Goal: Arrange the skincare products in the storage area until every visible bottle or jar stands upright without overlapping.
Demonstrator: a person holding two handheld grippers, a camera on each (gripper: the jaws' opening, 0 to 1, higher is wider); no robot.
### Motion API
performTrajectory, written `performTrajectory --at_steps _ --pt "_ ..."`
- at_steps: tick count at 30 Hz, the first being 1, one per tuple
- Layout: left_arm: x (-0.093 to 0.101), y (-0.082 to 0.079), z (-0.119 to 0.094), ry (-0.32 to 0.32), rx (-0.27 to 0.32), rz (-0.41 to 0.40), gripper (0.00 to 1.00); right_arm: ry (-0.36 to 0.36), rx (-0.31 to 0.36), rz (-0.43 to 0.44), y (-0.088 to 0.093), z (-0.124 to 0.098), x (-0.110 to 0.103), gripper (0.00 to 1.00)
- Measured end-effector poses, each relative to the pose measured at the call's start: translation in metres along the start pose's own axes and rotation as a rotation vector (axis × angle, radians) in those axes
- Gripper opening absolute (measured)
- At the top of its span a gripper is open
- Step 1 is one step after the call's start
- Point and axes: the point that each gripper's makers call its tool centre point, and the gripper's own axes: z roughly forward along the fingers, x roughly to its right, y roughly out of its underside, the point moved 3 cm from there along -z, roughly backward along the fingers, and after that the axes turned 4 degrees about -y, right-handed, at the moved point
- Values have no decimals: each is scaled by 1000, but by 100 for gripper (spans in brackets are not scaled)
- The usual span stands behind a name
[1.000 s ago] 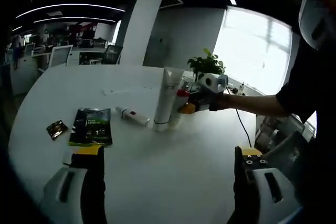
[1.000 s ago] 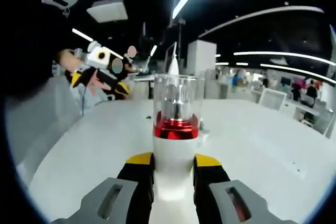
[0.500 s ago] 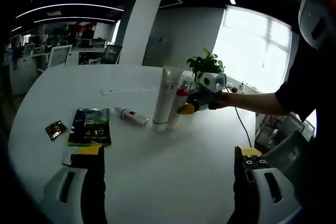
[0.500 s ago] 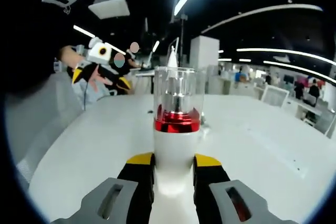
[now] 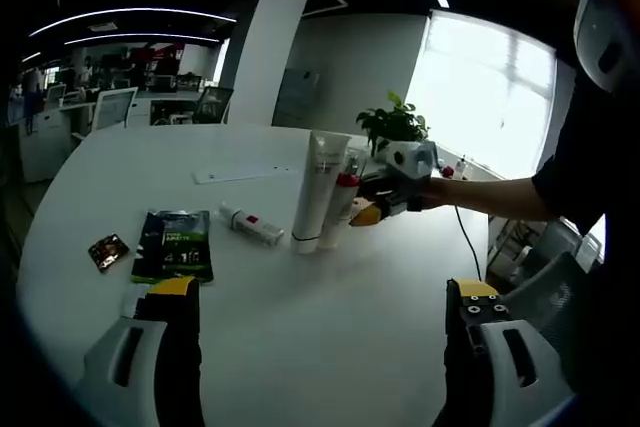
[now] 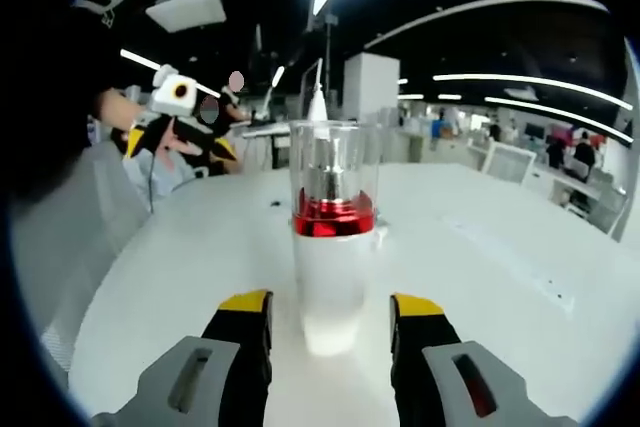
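A round white table [image 5: 300, 337] fills an open office. The left gripper [image 5: 315, 347] hovers spread wide above it. Nearer lie one dark green sachet [image 5: 174, 243], one small white tube [image 5: 252, 224]. Farther, one tall white tube [image 5: 318, 190] stands upright just beside one white pump bottle with red collar and clear cap [image 6: 331, 237], which stands between the right gripper [image 6: 330, 322]'s released jaws.

pump bottle [image 5: 341, 209] right of tube [image 5: 319, 193], both upright on table [image 5: 300, 327]
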Motion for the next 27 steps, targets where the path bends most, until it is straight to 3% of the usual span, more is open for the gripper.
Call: performTrajectory --at_steps 5,9,12,14,20,23,27 --pt "-5 5 -3 -27 -35 -16 94 52 -13 37 -4 -8 -9 52" --pt "-7 11 -8 -40 -67 -24 92 103 -22 97 -4 -15 -5 59" --pt "-10 13 -12 -53 -74 -33 93 147 -65 143 -5 -19 -11 68" --pt "-12 13 -13 -59 -82 -43 94 163 -110 161 -5 -21 -18 71" --pt "-18 13 -21 -75 -95 -46 95 180 -91 290 -19 -27 -40 79" --pt "-22 14 -24 -83 -105 -43 95 202 -146 326 -17 -33 -52 82" --pt "-28 13 -31 -97 -103 -56 97 223 -159 358 -19 -39 -66 86"
